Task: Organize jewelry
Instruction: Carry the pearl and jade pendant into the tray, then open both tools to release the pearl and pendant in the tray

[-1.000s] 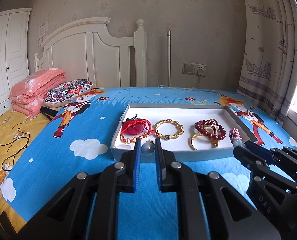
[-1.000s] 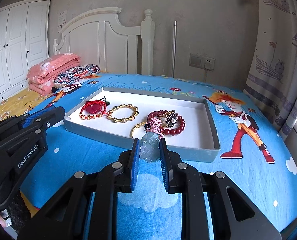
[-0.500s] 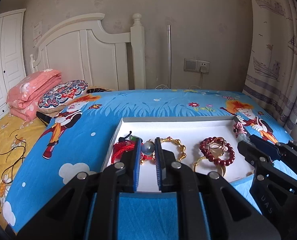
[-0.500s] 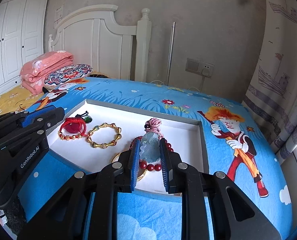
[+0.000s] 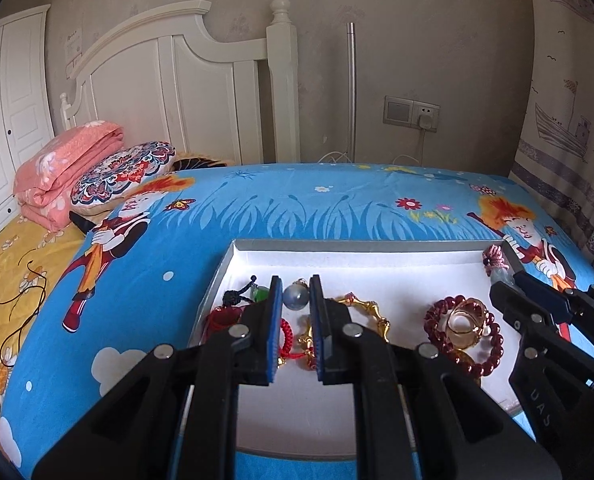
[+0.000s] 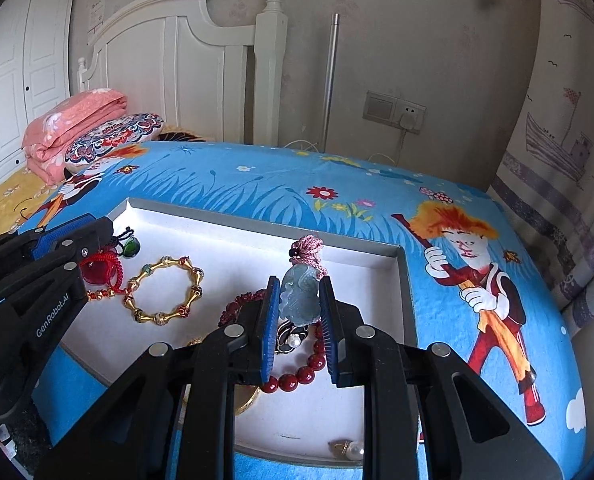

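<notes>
Both tongs have moved forward since a moment ago and now hang over the white tray [image 6: 403, 280], not in front of it.

Close by, the left tongs [image 5: 296, 300] pinch a small gray pearl bead [image 5: 295, 296] between the blue pads. The right tongs [image 6: 299, 300] squeeze a pale green jade charm [image 6: 299, 298], and its pink cord [image 6: 307, 248] sticks up past the tips.

Under the left tongs lie a red string bracelet [image 5: 287, 338] and a gold bracelet [image 5: 363, 308]. A dark red bead bracelet [image 5: 463, 330] lies to their right, with a gold ring [image 5: 465, 320] on top of it. Under the right tongs there are more red beads and a black flower piece [image 6: 291, 338]. A small pearl earring [image 6: 349, 448] lies near the tray's closest wall.

Past the tray, the blue cartoon bedsheet [image 5: 297, 200] spreads out. Far off to the left are a pink folded blanket [image 5: 61, 168] and a patterned pillow [image 5: 125, 168], and behind them the white headboard [image 5: 177, 80].
</notes>
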Tool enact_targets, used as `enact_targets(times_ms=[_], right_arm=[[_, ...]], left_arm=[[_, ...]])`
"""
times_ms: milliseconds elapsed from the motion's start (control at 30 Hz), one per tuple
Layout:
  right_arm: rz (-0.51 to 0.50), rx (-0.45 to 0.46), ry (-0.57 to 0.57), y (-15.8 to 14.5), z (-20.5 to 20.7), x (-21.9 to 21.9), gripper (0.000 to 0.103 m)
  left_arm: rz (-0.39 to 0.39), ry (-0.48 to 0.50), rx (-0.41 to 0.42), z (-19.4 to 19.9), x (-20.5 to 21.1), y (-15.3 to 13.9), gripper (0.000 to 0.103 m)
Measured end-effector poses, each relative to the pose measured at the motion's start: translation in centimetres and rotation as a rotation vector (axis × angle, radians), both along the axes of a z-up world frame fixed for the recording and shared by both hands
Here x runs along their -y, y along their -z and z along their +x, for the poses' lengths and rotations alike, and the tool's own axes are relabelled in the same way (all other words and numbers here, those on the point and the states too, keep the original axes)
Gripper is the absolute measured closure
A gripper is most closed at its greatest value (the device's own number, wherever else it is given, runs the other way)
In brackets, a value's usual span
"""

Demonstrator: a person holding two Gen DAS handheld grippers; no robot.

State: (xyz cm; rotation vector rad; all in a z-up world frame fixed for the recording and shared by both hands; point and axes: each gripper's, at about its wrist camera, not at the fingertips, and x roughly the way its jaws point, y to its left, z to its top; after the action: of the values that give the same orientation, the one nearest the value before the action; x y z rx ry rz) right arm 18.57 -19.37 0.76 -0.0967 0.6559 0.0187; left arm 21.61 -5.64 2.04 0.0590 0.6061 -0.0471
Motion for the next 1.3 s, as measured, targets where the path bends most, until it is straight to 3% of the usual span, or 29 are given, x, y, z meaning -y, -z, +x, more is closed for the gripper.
enact_targets(times_ms=[500,567,633,667,1067,1267,1300], right_arm=[[0.013,-0.014,0.021,0.1,1.5,0.3,0.082],[0.016,-0.011,0.028,0.0,1.5,0.5,0.081],[0.023,-0.008,0.028,-0.1,1.4,0.7,0.075],[0.025,-0.006,0.029,-0.1,1.3,0.8,0.071],[0.033,-0.018,0.035,0.4,1.1,1.0,0.071],[0.041,-0.013,0.029,0.1,0.8,1.0,0.070],[0.043,-0.012,0.026,-0.1,0.7,1.0,0.066]], left_arm=[[0.036,-0.016,-0.002,1.1,0.5,0.2,0.089],[0.031,-0.019,-0.013,1.3,0.4,0.2,0.081],[0.028,-0.035,-0.008,1.3,0.2,0.3,0.062],[0.028,-0.038,-0.003,1.3,0.1,0.3,0.062],[0.028,-0.031,-0.012,1.1,0.0,0.6,0.061],[0.017,-0.026,-0.008,1.0,-0.2,0.3,0.044],[0.013,-0.022,-0.010,1.0,-0.2,0.3,0.036]])
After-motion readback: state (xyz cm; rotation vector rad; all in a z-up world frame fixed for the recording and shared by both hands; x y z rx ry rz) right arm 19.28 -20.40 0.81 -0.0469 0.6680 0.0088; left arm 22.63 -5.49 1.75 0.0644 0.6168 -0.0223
